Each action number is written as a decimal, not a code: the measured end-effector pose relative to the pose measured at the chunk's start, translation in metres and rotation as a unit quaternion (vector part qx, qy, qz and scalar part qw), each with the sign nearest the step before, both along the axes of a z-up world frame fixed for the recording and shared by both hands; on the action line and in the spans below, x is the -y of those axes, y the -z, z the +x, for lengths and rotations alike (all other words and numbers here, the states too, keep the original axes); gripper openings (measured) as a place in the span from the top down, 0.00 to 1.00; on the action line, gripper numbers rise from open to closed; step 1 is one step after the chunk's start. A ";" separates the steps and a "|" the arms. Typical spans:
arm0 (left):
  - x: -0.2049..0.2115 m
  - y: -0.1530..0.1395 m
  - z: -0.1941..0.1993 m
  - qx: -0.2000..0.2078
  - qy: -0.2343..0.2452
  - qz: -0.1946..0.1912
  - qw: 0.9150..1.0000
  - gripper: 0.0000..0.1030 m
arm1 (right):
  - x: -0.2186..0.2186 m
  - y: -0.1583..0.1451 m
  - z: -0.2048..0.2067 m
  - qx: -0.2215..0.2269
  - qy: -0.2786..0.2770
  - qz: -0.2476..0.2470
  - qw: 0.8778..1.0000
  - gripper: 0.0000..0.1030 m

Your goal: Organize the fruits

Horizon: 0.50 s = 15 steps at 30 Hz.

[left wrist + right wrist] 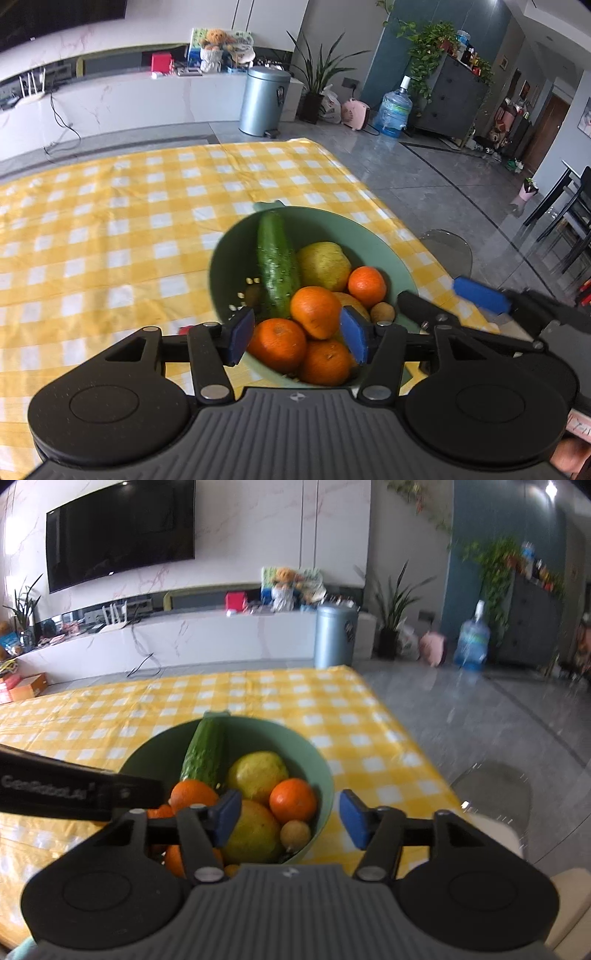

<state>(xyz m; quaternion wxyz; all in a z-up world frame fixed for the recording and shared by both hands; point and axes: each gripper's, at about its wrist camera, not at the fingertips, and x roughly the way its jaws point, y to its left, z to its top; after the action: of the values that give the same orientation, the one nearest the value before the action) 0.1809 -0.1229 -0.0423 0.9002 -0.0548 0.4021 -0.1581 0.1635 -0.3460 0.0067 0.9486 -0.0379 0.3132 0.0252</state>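
A green colander bowl (384,254) sits on the yellow checked tablecloth (110,229), near its right edge. It holds a cucumber (275,258), several oranges (314,310), a yellow pear (325,264) and a small brown fruit (382,312). My left gripper (297,338) is open and empty, hovering over the near oranges. My right gripper (290,819) is open and empty over the bowl's right rim (325,775); its blue finger shows in the left wrist view (480,293). The cucumber (205,755), pear (256,775) and a yellow-green fruit (255,832) show in the right wrist view.
The table's right edge (424,240) drops to a grey tiled floor, with a round grey stool (447,249) beside it. A metal bin (264,99), a water jug (393,110) and plants stand far behind.
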 end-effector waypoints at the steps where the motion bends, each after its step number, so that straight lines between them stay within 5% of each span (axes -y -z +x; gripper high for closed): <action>1: -0.002 -0.002 -0.003 0.003 -0.002 0.003 1.000 0.38 | -0.001 -0.001 -0.003 0.005 0.002 0.001 1.000 0.41; 15: -0.046 -0.020 -0.043 0.042 -0.019 0.051 0.998 0.39 | -0.031 -0.011 -0.043 0.044 -0.003 0.077 0.996 0.37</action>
<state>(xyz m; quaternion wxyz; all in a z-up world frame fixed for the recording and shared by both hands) 0.1383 -0.0766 -0.0219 0.9206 -0.0097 0.3705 -0.1227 0.1204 -0.3146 0.0174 0.9614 0.0333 0.2684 0.0506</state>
